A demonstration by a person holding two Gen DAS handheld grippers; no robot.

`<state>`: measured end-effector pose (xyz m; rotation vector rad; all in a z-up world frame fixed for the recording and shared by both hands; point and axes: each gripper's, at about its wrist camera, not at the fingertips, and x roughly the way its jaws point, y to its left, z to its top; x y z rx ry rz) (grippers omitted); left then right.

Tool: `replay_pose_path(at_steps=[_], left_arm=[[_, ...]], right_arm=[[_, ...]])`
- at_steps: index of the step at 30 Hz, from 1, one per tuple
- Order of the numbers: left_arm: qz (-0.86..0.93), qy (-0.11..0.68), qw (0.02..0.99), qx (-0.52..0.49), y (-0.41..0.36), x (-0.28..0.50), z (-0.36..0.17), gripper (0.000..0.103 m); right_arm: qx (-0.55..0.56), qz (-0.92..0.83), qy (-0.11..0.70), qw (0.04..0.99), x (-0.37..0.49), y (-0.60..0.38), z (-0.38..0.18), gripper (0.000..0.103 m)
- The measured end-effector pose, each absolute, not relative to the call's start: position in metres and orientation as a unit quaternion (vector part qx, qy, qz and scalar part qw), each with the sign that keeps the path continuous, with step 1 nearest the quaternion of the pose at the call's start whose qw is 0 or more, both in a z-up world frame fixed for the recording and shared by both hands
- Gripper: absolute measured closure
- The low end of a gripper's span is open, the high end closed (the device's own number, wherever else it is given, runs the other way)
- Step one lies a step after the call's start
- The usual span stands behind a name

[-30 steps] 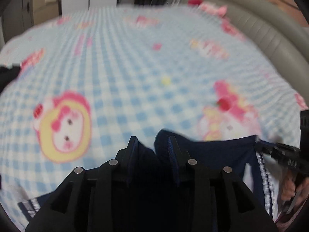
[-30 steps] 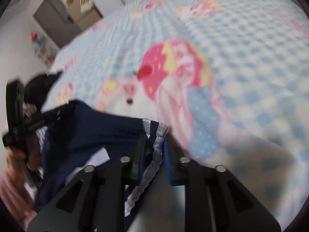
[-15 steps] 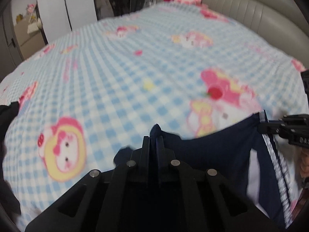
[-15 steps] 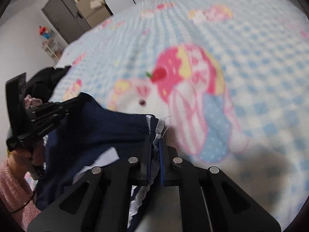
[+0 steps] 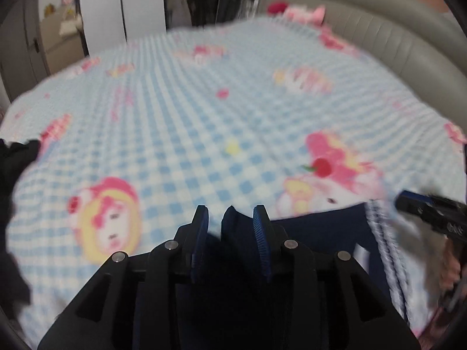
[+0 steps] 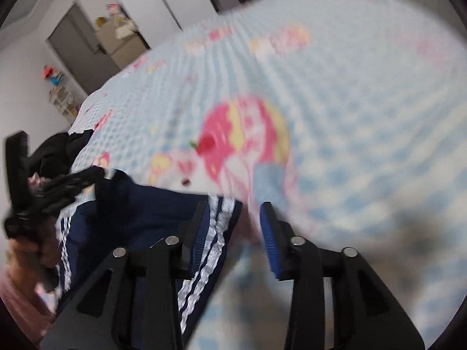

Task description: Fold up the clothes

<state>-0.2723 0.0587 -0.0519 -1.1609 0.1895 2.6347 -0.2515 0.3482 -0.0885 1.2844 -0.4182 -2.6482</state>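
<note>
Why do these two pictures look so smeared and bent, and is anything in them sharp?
Left wrist view: the checked bedspread is smeared by motion and bulges under the fisheye lens, dark at the corners; the left tongs up close are crisp. Right wrist view: heavier blur across the bedspread, a dark shadow low on the right, the navy garment soft, the right tongs sharp.
</note>
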Motion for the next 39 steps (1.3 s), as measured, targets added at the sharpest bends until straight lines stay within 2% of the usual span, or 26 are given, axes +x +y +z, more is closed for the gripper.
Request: replay_pose_path(at_steps=[4, 9, 13, 16, 20, 25, 27, 31, 33, 34, 35, 36, 37, 39], left_arm=[[0.906, 0.031, 0.108, -0.407, 0.019, -0.195, -0.047, 0.069], [0.895, 0.015, 0.057, -0.443, -0.011, -0.127, -0.08, 0.069], [0.881, -0.098, 0.023, -0.463, -0.053, -0.1, -0.096, 0.069], [0.859, -0.183, 0.04, -0.477, -0.074, -0.083, -0.109, 0.069], [0.848, -0.223, 0.046, -0.479, -0.079, -0.061, -0.122, 0.06], [0.827, -0.28, 0.073, -0.482, -0.083, -0.046, -0.133, 0.06], [0.819, -0.303, 0.093, -0.478, -0.083, -0.043, -0.135, 0.06], [0.798, -0.358, 0.132, -0.466, -0.085, -0.043, -0.143, 0.06], [0.792, -0.375, 0.133, -0.464, -0.085, -0.046, -0.149, 0.062], [0.793, -0.371, 0.125, -0.466, -0.083, -0.046, -0.15, 0.065], [0.802, -0.349, 0.113, -0.471, -0.079, -0.047, -0.148, 0.08], [0.812, -0.323, 0.101, -0.476, -0.074, -0.048, -0.145, 0.087], [0.821, -0.297, 0.088, -0.48, -0.07, -0.049, -0.142, 0.087], [0.834, -0.272, 0.079, -0.474, -0.064, -0.045, -0.128, 0.089]], right_arm=[[0.447, -0.875, -0.117, 0.148, -0.222, 0.314, -0.07, 0.065], [0.46, -0.868, -0.064, 0.177, -0.177, 0.244, -0.074, 0.065], [0.462, -0.865, -0.074, 0.182, -0.145, 0.219, -0.079, 0.065], [0.457, -0.872, -0.058, 0.167, -0.122, 0.216, -0.08, 0.064], [0.466, -0.869, -0.067, 0.152, -0.095, 0.233, -0.081, 0.061], [0.483, -0.864, -0.063, 0.128, -0.078, 0.248, -0.09, 0.06], [0.486, -0.859, -0.081, 0.138, -0.076, 0.251, -0.095, 0.06], [0.47, -0.847, -0.17, 0.178, -0.075, 0.263, -0.103, 0.057], [0.467, -0.847, -0.183, 0.177, -0.076, 0.265, -0.105, 0.057], [0.468, -0.85, -0.173, 0.17, -0.077, 0.264, -0.105, 0.059], [0.469, -0.852, -0.164, 0.163, -0.078, 0.262, -0.106, 0.069], [0.47, -0.855, -0.154, 0.156, -0.079, 0.261, -0.106, 0.077], [0.469, -0.86, -0.139, 0.148, -0.079, 0.258, -0.106, 0.088], [0.463, -0.871, -0.099, 0.128, -0.078, 0.251, -0.103, 0.093]])
